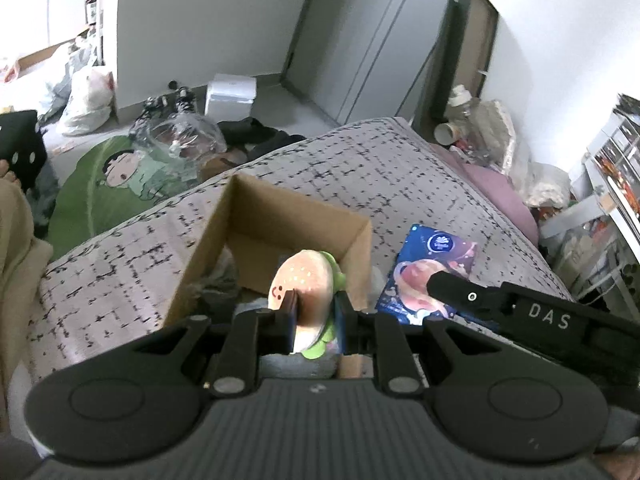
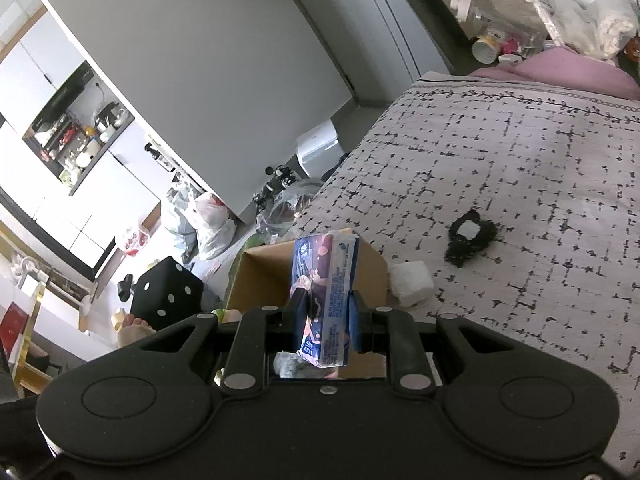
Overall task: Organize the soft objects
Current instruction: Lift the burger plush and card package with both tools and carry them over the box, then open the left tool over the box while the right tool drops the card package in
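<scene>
The burger plush (image 1: 306, 292), light and squashy, is clenched mid-body by the left gripper (image 1: 314, 316) over the box (image 1: 208, 240). The right gripper (image 2: 326, 312) pinches the tissue pack (image 2: 326, 284), probably yielding, above the box's bed-edge side.

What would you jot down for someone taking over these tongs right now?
Left tongs: shut on the burger plush, held over the cardboard box.
Right tongs: shut on the blue tissue pack, also near the box.
Done: some soft things already lie in the box.
Left: drop both; the white block and black lace item remain on the bed.
</scene>
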Action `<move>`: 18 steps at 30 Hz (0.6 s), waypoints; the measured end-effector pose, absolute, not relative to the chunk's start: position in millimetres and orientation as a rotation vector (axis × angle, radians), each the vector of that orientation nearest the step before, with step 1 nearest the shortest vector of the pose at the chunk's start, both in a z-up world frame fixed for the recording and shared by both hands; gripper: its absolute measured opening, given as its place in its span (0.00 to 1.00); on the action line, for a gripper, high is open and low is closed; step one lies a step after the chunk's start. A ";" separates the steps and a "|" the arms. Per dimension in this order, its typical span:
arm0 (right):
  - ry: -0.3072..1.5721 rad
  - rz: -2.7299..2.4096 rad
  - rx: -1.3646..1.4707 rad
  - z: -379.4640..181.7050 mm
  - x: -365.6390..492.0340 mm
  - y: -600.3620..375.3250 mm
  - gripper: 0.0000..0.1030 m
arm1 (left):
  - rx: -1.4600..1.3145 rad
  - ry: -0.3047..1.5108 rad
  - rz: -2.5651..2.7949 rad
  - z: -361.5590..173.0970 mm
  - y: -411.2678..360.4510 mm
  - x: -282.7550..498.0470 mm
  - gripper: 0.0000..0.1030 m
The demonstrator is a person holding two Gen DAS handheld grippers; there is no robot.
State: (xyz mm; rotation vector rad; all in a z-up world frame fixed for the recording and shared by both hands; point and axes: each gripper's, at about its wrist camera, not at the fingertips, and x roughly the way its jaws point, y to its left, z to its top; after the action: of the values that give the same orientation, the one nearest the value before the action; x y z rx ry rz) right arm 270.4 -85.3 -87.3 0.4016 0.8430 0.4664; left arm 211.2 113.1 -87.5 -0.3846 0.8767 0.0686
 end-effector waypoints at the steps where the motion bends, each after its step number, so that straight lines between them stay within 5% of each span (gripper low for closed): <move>1: 0.846 0.467 0.397 -87.3 270.7 -81.1 0.21 | -0.391 0.879 0.072 -88.4 116.6 210.7 0.17; 18: 0.894 0.465 0.349 -89.4 276.9 -29.5 0.21 | -0.458 0.987 0.109 -111.5 159.7 214.5 0.26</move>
State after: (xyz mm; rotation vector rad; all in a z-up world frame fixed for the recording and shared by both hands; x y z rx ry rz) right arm 276.9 -29.5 -89.4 0.3486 0.8941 0.4649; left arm 214.5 159.7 -111.5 -0.4580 0.9868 0.1092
